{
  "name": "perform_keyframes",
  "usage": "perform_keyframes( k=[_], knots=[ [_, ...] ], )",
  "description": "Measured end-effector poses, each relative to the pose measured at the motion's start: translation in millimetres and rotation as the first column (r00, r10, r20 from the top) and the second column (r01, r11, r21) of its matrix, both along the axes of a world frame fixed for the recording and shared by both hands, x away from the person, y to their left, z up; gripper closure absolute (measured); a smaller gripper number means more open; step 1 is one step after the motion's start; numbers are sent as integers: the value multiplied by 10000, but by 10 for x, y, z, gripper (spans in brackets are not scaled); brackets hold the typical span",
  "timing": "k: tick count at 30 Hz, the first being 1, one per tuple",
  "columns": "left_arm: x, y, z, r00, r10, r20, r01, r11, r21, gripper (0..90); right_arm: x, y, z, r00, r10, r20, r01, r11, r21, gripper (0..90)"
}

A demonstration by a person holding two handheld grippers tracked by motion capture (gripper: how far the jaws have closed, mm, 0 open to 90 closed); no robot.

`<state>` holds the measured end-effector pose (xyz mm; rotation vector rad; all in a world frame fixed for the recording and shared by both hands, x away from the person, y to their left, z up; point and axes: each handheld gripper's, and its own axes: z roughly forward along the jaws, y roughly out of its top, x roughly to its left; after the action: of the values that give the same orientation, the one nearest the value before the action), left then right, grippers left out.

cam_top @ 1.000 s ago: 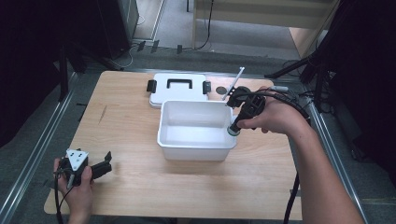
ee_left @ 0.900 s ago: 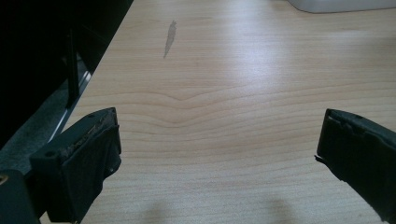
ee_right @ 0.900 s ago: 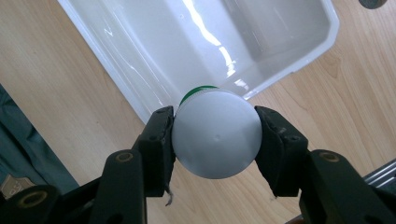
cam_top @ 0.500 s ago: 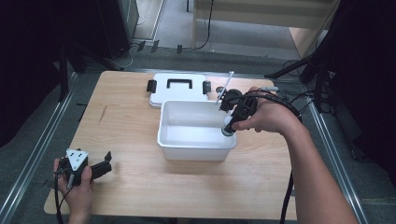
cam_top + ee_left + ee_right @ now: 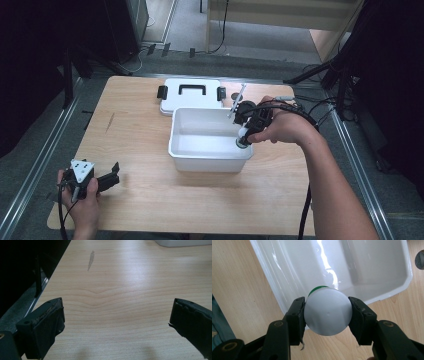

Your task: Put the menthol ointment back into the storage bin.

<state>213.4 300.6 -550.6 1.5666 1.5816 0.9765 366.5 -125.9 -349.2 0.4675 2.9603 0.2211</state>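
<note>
Pale wood grain covers the table (image 5: 150,135), which carries a faint grey smudge (image 5: 91,260) toward its left side. Around it run metal rails (image 5: 30,185) on a grey floor, with black cables (image 5: 320,107) trailing off to the right and dark surroundings on both sides. A white tub (image 5: 210,152) sits mid-table, and its white lid (image 5: 190,97) with 2 black latches lies flat just behind it. The right gripper (image 5: 327,312) is clamped on a white bottle (image 5: 327,315) with a green band, held above the tub's right rim. The left gripper (image 5: 117,322) rests near the table's front-left corner, jaws wide apart over bare wood.
</note>
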Motion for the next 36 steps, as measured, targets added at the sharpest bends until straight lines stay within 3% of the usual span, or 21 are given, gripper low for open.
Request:
perform_keyframes(
  k=[36],
  knots=[
    [3, -7, -3, 10000, 17, 37, -17, 10000, 34, 1, 74, 46, -498, 9957, 855, -369, -871, 9952, -449, 516]
  ],
)
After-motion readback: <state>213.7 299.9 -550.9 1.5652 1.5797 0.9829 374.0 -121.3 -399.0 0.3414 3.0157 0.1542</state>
